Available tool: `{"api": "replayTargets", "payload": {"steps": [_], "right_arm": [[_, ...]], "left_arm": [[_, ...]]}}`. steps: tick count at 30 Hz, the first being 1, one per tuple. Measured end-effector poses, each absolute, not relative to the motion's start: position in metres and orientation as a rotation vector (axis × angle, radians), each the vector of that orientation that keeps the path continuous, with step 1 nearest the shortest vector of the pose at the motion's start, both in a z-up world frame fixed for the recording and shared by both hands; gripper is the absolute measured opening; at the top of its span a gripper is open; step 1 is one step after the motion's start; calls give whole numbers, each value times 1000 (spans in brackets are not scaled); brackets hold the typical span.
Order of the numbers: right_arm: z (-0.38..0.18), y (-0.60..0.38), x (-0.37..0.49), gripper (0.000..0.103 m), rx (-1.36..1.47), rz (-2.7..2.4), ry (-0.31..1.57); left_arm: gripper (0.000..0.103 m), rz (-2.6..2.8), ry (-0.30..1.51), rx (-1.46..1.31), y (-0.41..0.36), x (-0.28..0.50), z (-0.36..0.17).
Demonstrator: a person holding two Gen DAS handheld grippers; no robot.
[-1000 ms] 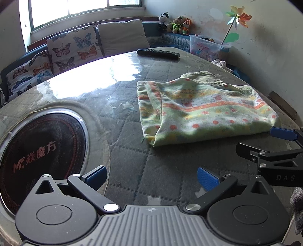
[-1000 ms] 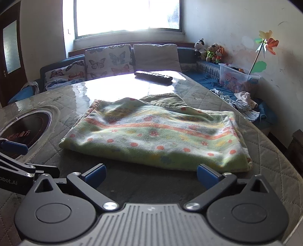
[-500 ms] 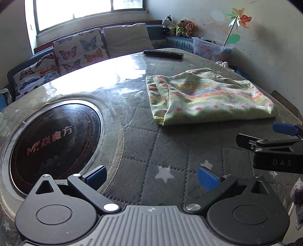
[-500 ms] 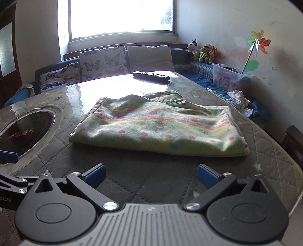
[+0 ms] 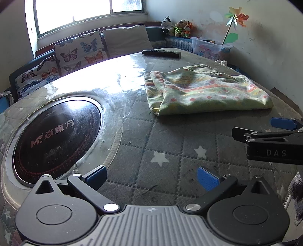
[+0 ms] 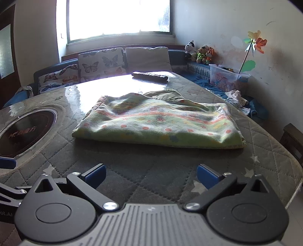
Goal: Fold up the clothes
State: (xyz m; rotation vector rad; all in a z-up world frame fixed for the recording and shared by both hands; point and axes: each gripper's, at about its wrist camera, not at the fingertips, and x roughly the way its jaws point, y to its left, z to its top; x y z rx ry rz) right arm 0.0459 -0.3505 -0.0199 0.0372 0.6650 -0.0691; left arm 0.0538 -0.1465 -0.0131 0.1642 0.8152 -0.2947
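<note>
Daylight floods through the window (image 6: 119,18) ahead of me, blown out white. Glare sheets across the tabletop (image 5: 106,79) below it. Near me it's dim, and fisheye bending darkens the corners.

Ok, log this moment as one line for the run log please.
task: fold clothes | garment: folded, flat on table | left gripper: open, empty | right gripper: open, empty, short of garment | remote: far edge

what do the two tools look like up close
Each is black: two round pivot discs, silver bolts, angled linkage arms and a ribbed grey centre plate. The left tool and right tool both have blue finger pads. The right one's side reads "DAS" in the left view.
</note>
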Motion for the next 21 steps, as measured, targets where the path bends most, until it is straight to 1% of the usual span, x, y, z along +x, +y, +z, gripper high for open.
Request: {"api": "replayTargets", "payload": {"steps": [21], "right_arm": [[-23, -350, 48, 103, 46, -67, 670]], "left_arm": [[103, -312, 815, 151, -153, 57, -16]]}}
